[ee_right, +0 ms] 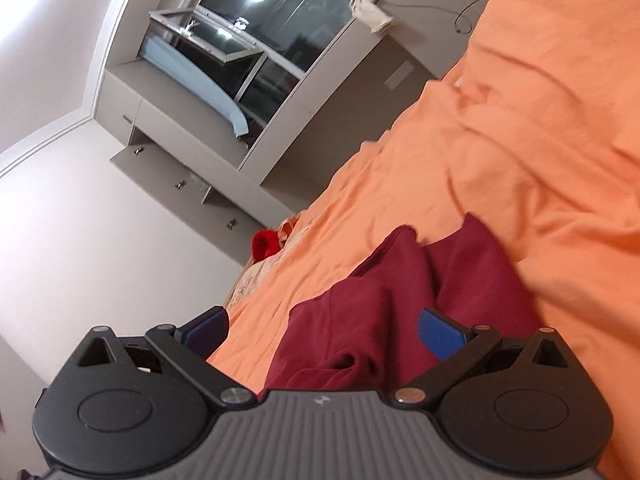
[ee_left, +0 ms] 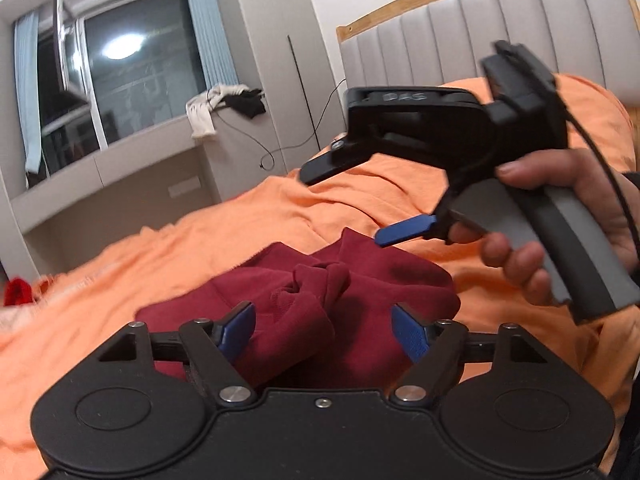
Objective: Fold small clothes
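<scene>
A dark red garment (ee_left: 340,300) lies bunched and partly folded on the orange bedsheet (ee_left: 200,248). My left gripper (ee_left: 326,330) hovers over its near edge, open, with a fold of the cloth between its blue pads (ee_left: 412,332) but not pinched. Up to the right, a hand (ee_left: 560,248) holds my right gripper (ee_left: 348,204) open above the garment's far side, empty. In the right wrist view the right gripper (ee_right: 324,332) stands wide open, tilted, over the red garment (ee_right: 400,312); its blue pads (ee_right: 440,334) do not press on the cloth.
A padded grey headboard (ee_left: 480,28) with a wooden frame closes the bed's far end. A small bright red item (ee_right: 264,244) lies near the bed's edge. White and black clothes (ee_left: 216,108) hang on the window ledge cabinet, beside a trailing cable (ee_left: 264,152).
</scene>
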Action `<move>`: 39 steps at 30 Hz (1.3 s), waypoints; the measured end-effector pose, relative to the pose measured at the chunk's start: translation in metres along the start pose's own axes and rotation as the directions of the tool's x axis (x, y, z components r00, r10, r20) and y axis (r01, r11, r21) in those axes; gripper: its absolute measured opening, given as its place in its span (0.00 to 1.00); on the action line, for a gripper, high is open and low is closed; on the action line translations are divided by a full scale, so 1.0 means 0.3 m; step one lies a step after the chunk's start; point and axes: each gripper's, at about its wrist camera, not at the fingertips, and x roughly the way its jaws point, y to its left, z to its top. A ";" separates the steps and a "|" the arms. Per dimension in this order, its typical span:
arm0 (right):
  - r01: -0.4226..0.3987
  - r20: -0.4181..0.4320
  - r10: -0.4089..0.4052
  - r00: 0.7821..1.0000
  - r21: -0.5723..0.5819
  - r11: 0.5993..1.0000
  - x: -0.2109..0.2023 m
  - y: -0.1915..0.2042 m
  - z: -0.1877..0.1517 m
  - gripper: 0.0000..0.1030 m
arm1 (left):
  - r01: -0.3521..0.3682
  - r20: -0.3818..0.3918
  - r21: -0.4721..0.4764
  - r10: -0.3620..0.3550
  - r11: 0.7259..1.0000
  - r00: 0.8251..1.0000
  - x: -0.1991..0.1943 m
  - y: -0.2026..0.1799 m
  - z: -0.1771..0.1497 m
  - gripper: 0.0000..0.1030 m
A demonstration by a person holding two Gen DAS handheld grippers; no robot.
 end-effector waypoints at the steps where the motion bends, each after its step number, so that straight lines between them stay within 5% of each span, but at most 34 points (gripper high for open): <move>1: -0.008 -0.009 0.008 1.000 0.009 1.000 0.017 -0.006 0.006 1.00 | -0.010 0.004 0.017 0.010 1.000 1.000 -0.007 -0.002 0.000 0.75; 5: -0.001 -0.032 0.002 0.999 0.052 0.999 0.094 -0.022 0.016 0.91 | -0.045 -0.001 0.079 0.045 0.996 0.999 -0.014 -0.002 -0.004 0.74; 12: 0.083 -0.055 -0.081 0.995 0.032 0.996 0.201 -0.038 0.010 0.55 | -0.052 -0.034 0.070 0.055 0.996 0.998 -0.002 0.025 -0.003 0.39; 16: 0.128 -0.084 -0.127 0.988 0.011 0.992 0.239 -0.035 -0.020 0.44 | -0.050 -0.045 0.075 0.054 0.996 0.998 0.004 0.020 -0.005 0.22; 22: 0.131 -0.114 -0.129 0.985 0.012 0.991 0.249 -0.041 -0.045 0.11 | -0.056 -0.038 0.078 0.059 0.995 0.998 0.002 0.007 -0.014 0.15; 32: 0.085 0.082 -0.074 0.994 -0.144 0.986 0.062 0.077 0.044 0.07 | -0.046 0.046 0.060 0.043 0.997 0.998 -0.039 -0.053 0.023 0.13; 39: 0.136 0.141 -0.121 0.983 -0.107 0.985 -0.028 0.027 0.070 0.06 | 0.018 0.060 0.046 -0.021 0.999 0.998 0.004 -0.150 0.047 0.13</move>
